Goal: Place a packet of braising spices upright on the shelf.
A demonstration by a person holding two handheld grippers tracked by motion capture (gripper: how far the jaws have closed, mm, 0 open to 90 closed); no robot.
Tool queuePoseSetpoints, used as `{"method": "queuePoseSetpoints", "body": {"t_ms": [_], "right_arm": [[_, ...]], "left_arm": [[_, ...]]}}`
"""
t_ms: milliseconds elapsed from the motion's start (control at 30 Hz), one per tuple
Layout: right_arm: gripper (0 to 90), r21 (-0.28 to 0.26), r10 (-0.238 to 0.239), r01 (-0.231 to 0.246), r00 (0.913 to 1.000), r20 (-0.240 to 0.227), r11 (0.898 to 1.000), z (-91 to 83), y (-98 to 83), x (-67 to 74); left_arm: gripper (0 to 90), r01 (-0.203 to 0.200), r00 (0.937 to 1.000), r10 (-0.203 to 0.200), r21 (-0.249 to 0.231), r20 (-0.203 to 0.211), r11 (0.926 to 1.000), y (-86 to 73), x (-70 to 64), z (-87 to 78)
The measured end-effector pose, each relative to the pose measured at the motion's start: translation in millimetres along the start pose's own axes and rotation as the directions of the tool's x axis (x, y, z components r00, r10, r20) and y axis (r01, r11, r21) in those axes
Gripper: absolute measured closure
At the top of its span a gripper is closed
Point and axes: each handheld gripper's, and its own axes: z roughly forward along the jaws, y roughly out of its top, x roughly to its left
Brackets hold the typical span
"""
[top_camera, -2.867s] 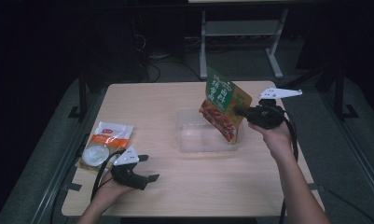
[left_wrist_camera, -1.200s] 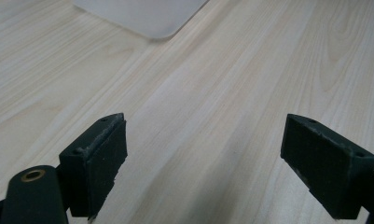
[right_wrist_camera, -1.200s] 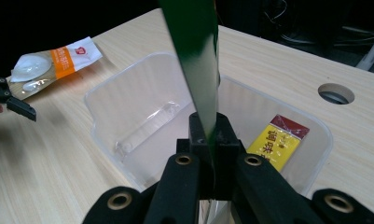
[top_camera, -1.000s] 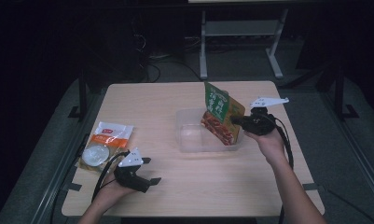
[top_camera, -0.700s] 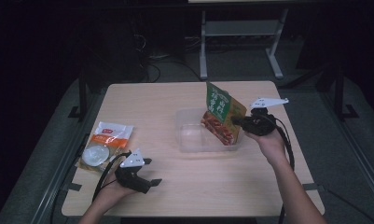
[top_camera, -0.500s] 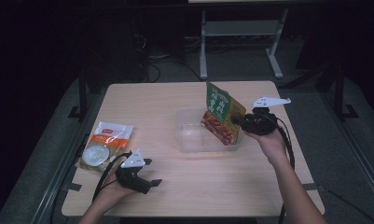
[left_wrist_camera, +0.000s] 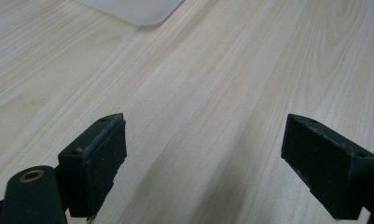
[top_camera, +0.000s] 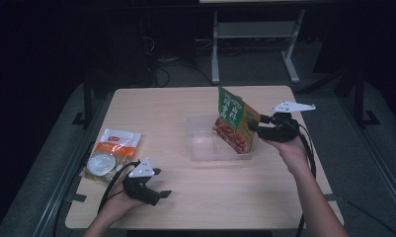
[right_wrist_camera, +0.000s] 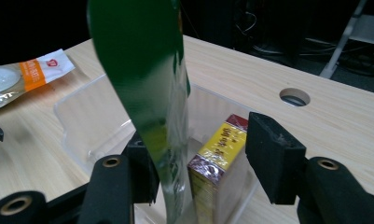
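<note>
One green pouch (top_camera: 235, 123) stood in the tub (top_camera: 199, 143), right claw (right_wrist_camera: 198, 163) just opened.
Light, floppy and slick it is judged; its top edge is best pinched. Left claw (left_wrist_camera: 203, 158) gapes empty over the bench (top_camera: 161, 108).

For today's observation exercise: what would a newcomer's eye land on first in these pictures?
The green pouch standing upright in the clear tray mid-table, between the jaws of the right gripper, which have just been opening. Next, the orange packet near the table's left edge.
</note>
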Motion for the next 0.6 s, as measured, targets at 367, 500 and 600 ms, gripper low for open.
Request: {"method": "queuePoseSetpoints", "body": {"t_ms": [367,500,600], "right_arm": [[39.8,0.03,-0.014,0.015,0.9993,-0.035,0.999,-24.9,-14.0,10.0],[39.2,0.055,-0.03,0.032,0.9987,-0.042,0.998,-35.7,-31.7,14.9],[38.2,0.066,-0.037,0.04,0.9978,-0.056,0.997,-41.0,-45.0,18.8]], "left_arm": [[13.6,0.027,0.9996,-0.027,0.002,0.013,0.9996,0.9,1.3,-2.5],[13.2,0.024,0.9994,-0.024,0.007,0.024,0.9997,0.3,3.7,-3.6],[13.2,0.032,0.9993,-0.033,0.008,0.02,0.9994,0.2,5.5,-4.1]]}}
